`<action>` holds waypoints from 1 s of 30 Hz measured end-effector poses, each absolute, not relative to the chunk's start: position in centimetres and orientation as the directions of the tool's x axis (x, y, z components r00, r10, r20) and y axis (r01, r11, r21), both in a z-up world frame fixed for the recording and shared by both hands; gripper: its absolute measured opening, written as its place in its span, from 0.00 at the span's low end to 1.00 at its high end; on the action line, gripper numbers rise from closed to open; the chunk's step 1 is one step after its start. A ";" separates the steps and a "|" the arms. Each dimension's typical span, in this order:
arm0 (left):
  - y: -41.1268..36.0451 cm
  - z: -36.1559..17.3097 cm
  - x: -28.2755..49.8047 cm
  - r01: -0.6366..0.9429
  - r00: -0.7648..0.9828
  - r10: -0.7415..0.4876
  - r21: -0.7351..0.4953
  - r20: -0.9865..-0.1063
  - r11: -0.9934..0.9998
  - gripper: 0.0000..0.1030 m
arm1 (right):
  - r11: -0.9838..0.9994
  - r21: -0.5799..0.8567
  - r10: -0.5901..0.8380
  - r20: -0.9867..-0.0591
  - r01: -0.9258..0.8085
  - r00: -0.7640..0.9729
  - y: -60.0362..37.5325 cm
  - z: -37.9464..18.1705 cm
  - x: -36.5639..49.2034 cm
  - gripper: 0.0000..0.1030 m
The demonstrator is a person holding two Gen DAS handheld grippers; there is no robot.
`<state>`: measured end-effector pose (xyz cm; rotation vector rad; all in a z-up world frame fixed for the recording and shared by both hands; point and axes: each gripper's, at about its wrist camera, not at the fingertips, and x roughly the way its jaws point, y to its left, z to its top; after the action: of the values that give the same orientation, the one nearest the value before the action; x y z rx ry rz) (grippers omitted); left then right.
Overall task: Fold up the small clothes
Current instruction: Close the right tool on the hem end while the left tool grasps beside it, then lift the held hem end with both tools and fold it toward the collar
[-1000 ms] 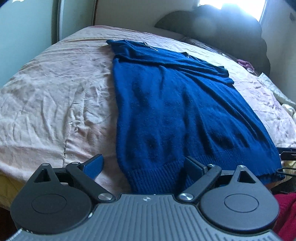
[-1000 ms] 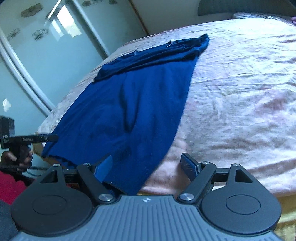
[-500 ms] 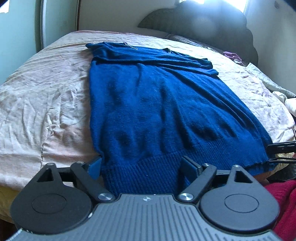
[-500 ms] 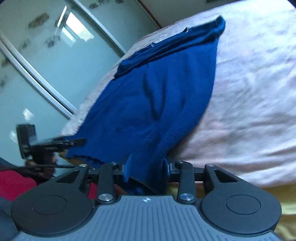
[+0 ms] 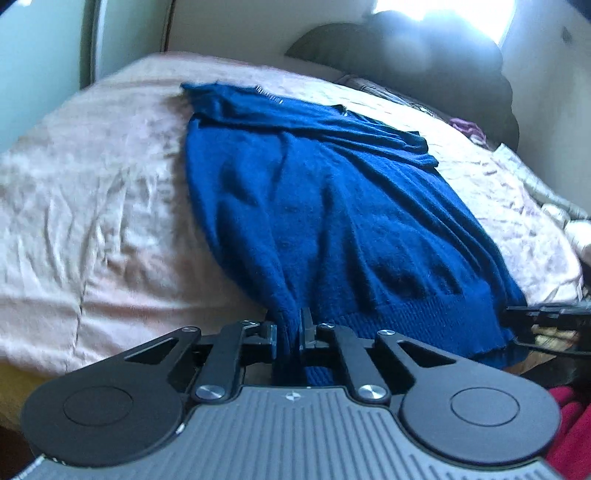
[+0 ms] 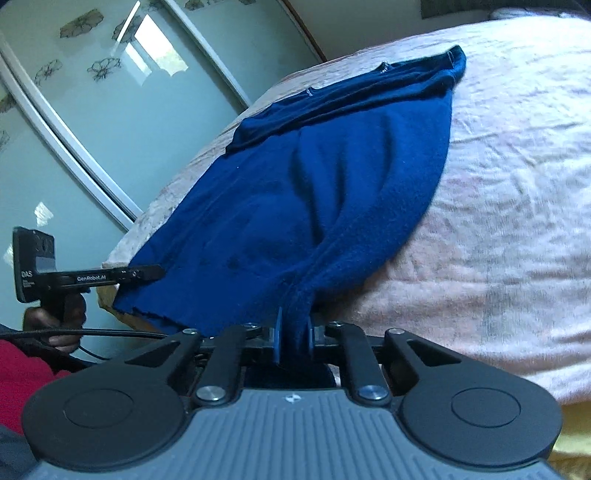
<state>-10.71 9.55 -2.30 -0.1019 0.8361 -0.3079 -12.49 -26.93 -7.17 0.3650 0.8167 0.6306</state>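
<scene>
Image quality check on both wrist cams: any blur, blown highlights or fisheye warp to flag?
Left wrist view: window blown out to white, headboard backlit and soft, bedsheet smeared by motion blur, blue sweater fairly legible. Right wrist view: sharper; wardrobe door rails bow from fisheye distortion and carry bright window reflections; sheet slightly washed out at right.

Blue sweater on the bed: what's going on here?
A person holds a pair of tongs in each hand. The left tongs and the right tongs are each clamped on the ribbed bottom hem of the blue sweater, one near each lower corner. The rest of the sweater lies spread on the pink bedspread, sleeves bunched at the far end. No fold is made yet.
</scene>
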 end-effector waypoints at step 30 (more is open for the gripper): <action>8.6 4.8 -8.5 0.246 0.784 -0.382 -0.320 -0.489 0.915 0.09 | 0.789 0.446 0.590 -0.357 -0.423 0.724 -27.7 -0.8 -9.7 0.08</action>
<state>-8.51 8.58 4.77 -0.2462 0.5771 -0.3422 -9.72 -27.69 -0.80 0.3481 0.5088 0.5718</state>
